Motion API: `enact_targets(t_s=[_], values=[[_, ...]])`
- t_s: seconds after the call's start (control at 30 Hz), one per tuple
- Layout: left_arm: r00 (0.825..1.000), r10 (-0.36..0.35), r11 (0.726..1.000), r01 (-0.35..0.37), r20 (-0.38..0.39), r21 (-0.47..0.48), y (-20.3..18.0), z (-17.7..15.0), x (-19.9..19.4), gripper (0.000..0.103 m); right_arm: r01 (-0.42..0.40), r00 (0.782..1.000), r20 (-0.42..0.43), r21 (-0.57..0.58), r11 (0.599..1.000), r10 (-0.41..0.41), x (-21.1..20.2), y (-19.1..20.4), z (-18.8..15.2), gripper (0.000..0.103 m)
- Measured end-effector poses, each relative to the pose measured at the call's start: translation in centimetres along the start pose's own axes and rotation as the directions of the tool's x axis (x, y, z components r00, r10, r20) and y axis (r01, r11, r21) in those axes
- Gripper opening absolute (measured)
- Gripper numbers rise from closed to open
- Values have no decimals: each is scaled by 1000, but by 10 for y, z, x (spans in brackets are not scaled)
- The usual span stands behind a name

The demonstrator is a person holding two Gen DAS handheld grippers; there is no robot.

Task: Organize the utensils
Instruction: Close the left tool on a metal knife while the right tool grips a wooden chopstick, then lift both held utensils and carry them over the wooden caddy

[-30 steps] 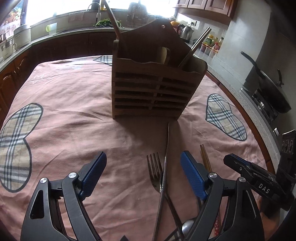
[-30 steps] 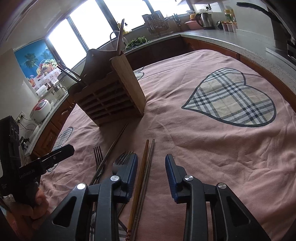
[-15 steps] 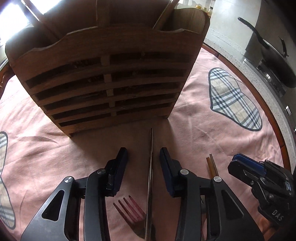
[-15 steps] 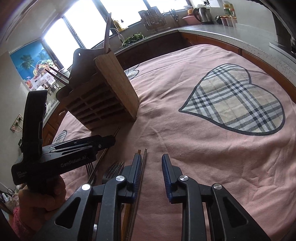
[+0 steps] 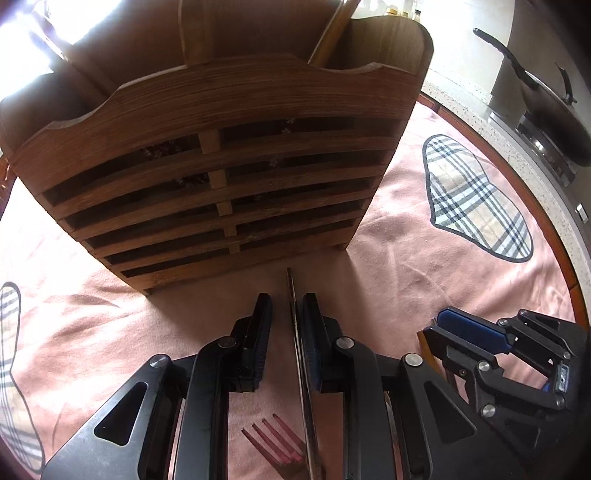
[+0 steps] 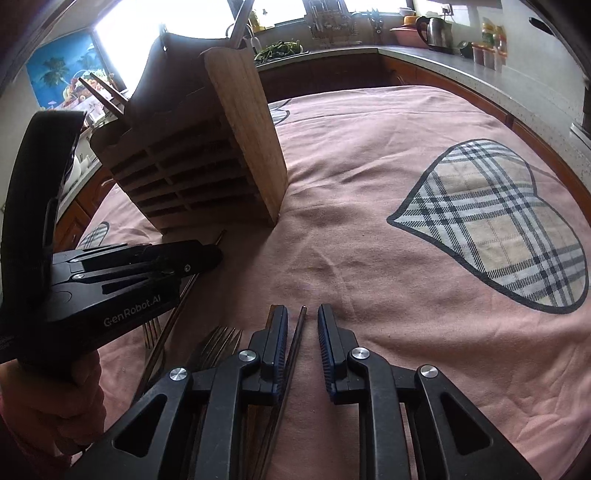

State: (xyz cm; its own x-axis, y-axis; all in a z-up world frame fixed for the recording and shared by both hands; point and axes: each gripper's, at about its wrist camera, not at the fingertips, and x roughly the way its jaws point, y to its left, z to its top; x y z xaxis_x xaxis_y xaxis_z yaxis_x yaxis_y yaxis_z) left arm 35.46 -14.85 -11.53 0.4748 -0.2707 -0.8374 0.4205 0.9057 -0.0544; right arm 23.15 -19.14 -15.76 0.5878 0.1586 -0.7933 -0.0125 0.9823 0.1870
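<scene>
A slatted wooden utensil holder (image 5: 221,177) stands on the pink tablecloth, also in the right wrist view (image 6: 207,155), with a few utensils in it. My left gripper (image 5: 286,325) is low on the cloth in front of it, jaws narrowly open around a thin metal chopstick (image 5: 295,332) that lies against the right finger. A fork (image 5: 273,443) lies under it. My right gripper (image 6: 302,332) is narrowly open astride a dark chopstick (image 6: 297,332) on the cloth. Forks (image 6: 218,339) lie to its left.
The pink cloth carries plaid heart patches (image 6: 495,225). A wok (image 5: 546,110) sits on the stove at the right. Kitchen counters with a kettle (image 6: 432,29) and jars ring the table. The left gripper's body (image 6: 110,288) is close on my right gripper's left.
My left gripper moved forward and down toward the holder and narrowed its jaws around the metal chopstick. My right gripper narrowed its jaws and settled over the dark chopstick.
</scene>
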Motion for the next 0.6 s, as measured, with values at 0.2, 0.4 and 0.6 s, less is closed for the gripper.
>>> enact_targets(t_s=[0.2, 0.4, 0.6], values=[[999, -40, 999, 41, 14, -35, 8, -11, -17, 5, -21, 1000, 0, 18, 1000, 21, -3, -6, -1, 7], [990, -109, 988, 118, 89, -104, 24, -30, -65, 4, -104, 993, 53, 75, 992, 101, -31, -7, 0, 4], [973, -138, 972, 169, 186, -164, 41, -54, -120, 4, -161, 979, 135, 74, 984, 150, -73, -1, 5, 4]])
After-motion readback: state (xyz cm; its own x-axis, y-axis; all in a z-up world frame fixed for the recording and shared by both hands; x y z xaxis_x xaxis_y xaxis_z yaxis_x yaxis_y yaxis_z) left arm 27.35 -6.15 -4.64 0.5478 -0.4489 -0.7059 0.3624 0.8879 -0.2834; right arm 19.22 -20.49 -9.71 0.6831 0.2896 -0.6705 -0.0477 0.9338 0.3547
